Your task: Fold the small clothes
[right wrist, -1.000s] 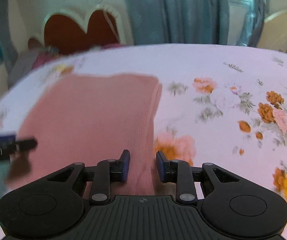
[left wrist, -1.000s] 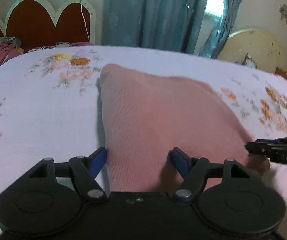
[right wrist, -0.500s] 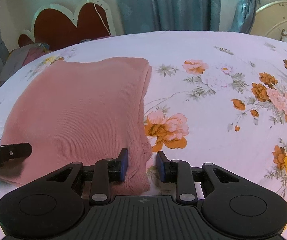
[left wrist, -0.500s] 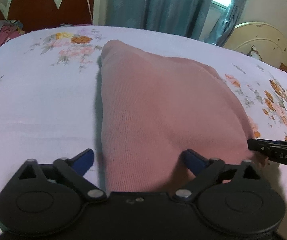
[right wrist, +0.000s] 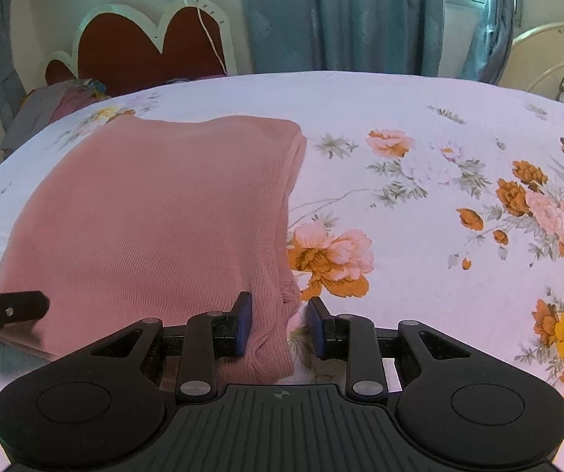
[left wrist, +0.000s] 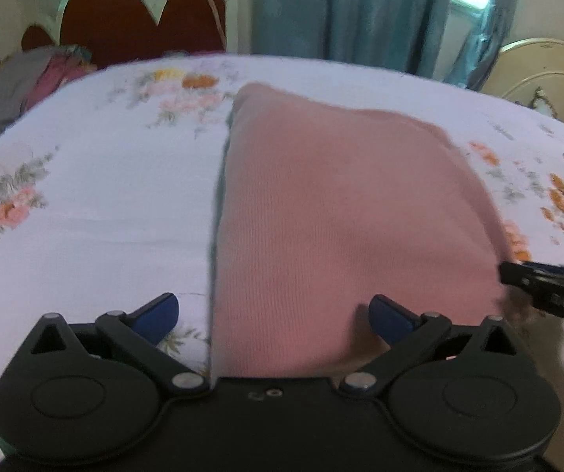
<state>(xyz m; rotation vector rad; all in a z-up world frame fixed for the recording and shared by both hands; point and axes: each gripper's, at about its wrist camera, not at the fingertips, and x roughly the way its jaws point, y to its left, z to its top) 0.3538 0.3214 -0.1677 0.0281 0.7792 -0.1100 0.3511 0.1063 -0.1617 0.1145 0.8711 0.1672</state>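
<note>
A bed with a white floral bedsheet fills most of both views, orange and pink flowers printed across the right half of the right wrist view. At the top of the frame hang blue-grey curtains, and at the upper left stands a red headboard with a scalloped white rim, a heap of grey and pink clothes below it. A folded pink knit garment lies flat on the sheet, left of centre in the right wrist view and centre in the left wrist view. The left gripper sits at the garment's near edge with its jaws wide apart, the left edge of the fabric between them. The right gripper has its jaws partly apart around the garment's near right corner, not pressing it.
</note>
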